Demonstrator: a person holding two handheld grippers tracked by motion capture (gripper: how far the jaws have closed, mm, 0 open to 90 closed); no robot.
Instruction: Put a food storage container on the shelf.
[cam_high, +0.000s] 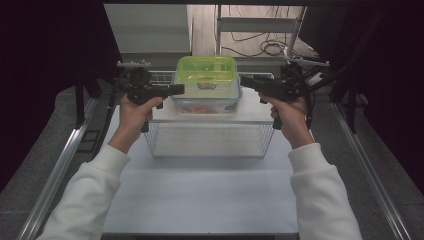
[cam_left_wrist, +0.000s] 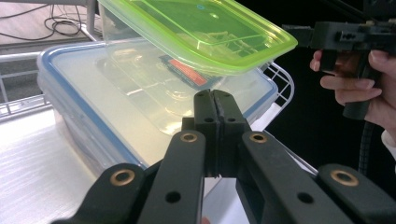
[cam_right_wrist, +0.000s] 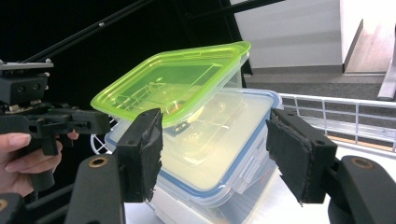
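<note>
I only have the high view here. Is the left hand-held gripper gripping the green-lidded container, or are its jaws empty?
Observer: Empty. In the left gripper view, the left hand-held gripper has its jaws pressed together with nothing between them.
Operator: And the right one?
Observer: The right hand-held gripper is open, jaws apart, pointed at a corner of the blue-rimmed container without touching it.
Operator: Does the green-lidded container sit flat?
Observer: No. The green-lidded container rests tilted on the blue-rimmed container's lid.
</note>
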